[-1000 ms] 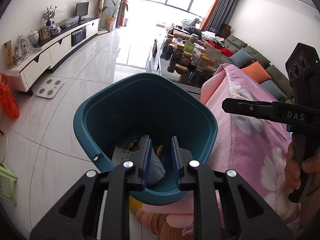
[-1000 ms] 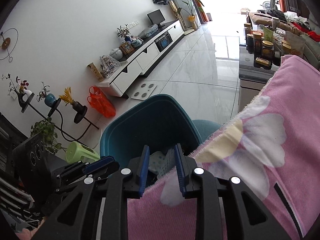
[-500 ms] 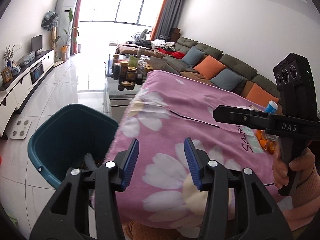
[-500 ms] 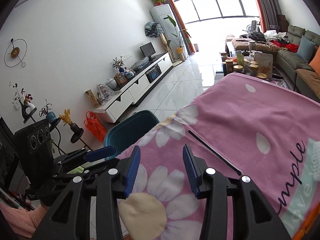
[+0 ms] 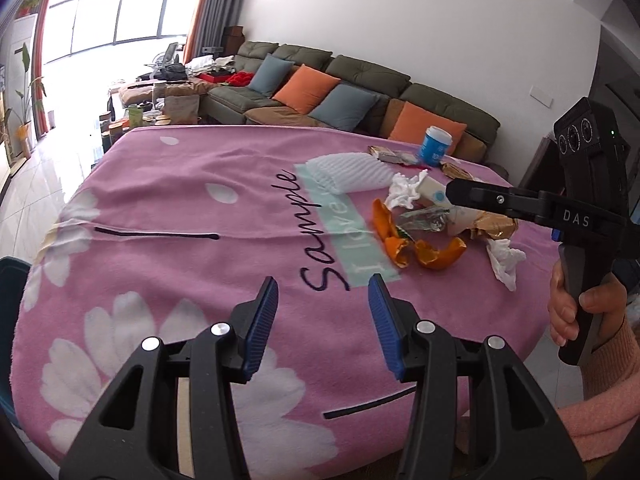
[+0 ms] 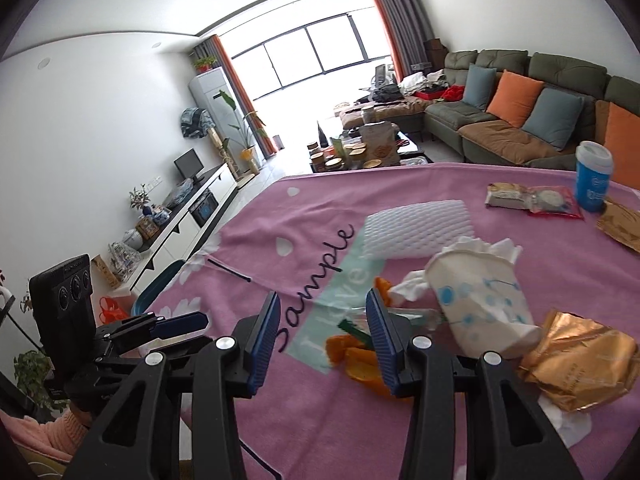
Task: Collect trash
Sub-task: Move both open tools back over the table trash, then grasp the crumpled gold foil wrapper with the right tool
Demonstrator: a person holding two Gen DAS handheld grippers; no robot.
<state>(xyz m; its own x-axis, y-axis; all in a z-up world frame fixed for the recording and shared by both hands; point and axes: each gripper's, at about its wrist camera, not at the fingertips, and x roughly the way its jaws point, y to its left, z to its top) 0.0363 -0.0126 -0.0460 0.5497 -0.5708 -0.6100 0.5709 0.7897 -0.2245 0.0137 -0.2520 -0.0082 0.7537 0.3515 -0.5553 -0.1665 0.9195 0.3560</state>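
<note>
I have my left gripper [image 5: 322, 290] over the pink blanket [image 5: 180, 264], jaws spread wide and holding nothing. My right gripper [image 6: 320, 312] is likewise parted and bare. Taking the orange peel [image 6: 352, 354] as my mark: it lies just beyond and under the right blue finger [image 6: 380, 340] of my right gripper, not between the jaws. Touching the peel's far side, a tipped paper cup [image 6: 484, 304] holds crumpled tissue [image 6: 476, 246]. Right of the cup sits a gold wrapper [image 6: 580, 360]. Beyond the peel lies white foam netting [image 6: 416, 228], and farther off a blue cup [image 6: 593, 178].
</note>
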